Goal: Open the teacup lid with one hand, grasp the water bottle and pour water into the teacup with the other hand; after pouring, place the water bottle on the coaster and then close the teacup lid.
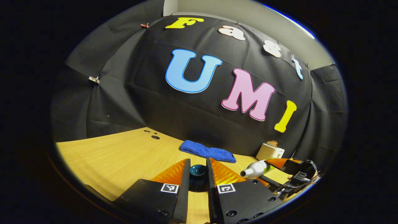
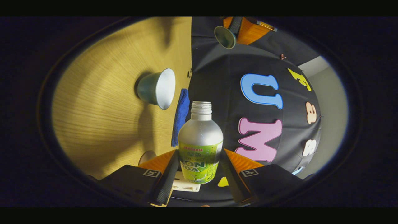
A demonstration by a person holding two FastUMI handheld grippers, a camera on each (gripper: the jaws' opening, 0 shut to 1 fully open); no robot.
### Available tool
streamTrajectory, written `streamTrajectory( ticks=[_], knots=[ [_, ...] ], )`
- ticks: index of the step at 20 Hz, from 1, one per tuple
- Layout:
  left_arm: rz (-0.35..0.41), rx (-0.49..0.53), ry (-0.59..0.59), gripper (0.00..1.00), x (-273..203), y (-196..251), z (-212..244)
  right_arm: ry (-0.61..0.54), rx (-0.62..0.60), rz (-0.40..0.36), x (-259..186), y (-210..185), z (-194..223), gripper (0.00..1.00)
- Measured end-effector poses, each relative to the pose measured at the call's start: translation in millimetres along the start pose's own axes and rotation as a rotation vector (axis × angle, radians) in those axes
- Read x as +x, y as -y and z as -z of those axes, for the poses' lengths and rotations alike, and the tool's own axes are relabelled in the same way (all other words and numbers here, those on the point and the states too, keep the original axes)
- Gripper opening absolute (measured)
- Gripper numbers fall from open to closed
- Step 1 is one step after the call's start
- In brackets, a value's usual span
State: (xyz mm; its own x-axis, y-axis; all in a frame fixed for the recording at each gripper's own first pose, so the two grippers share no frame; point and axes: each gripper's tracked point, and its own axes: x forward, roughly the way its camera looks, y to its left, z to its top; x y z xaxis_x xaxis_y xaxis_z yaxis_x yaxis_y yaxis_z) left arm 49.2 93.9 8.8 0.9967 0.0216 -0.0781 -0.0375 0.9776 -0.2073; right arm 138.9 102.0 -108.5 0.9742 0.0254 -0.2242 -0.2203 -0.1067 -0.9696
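Left gripper view: your left hand-held gripper (image 1: 198,174) is narrowed on the dark blue teacup lid (image 1: 198,171), which sits between both orange fingers (image 1: 174,171) above the wooden counter (image 1: 118,155). A blue towel (image 1: 207,151) lies near the counter's far edge, against the cloth wall. A white toaster (image 1: 270,151) stands toward the far right corner. Low right, your right hand-held gripper (image 1: 281,166) carries the water bottle (image 1: 255,169), tipped on its side with the open neck pointing left.

Right gripper view: this view is rolled sideways. Your right hand-held gripper (image 2: 199,169) is clamped on the water bottle (image 2: 201,141) at its green label, a finger on each side; the cap is off. The teacup (image 2: 157,88) stands uncovered on the counter (image 2: 99,118), just beside the towel (image 2: 180,116). At the top, your left hand-held gripper (image 2: 238,29) holds the lid (image 2: 225,37) in the air, well apart from the cup.
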Motion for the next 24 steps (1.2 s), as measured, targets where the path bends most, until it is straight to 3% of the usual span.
streamTrajectory(
  ticks=[11,12,13,15,16,24],
  knots=[
    [0.004,-0.006,-0.009,0.31,1.1,2.0,2.1,0.009,-0.146,-0.010,3.0,-3.1,1.4,0.78],
    [0.005,-0.005,-0.009,0.31,1.3,1.8,2.5,0.010,-0.153,-0.009,3.8,-3.3,1.4,0.82],
    [0.005,-0.004,-0.010,0.31,1.9,2.4,2.4,0.012,-0.164,-0.005,4.1,-3.0,1.2,0.78],
    [0.005,-0.004,-0.010,0.31,1.8,1.7,2.0,0.014,-0.188,0.001,4.5,-0.4,2.1,0.82],
    [0.005,-0.005,-0.010,0.31,1.7,1.8,2.8,0.015,-0.198,0.003,5.4,0.2,2.0,0.78],
    [0.001,-0.009,-0.011,0.31,1.7,-0.1,2.5,0.024,-0.256,0.026,6.5,6.3,1.1,0.78]
  ],
)
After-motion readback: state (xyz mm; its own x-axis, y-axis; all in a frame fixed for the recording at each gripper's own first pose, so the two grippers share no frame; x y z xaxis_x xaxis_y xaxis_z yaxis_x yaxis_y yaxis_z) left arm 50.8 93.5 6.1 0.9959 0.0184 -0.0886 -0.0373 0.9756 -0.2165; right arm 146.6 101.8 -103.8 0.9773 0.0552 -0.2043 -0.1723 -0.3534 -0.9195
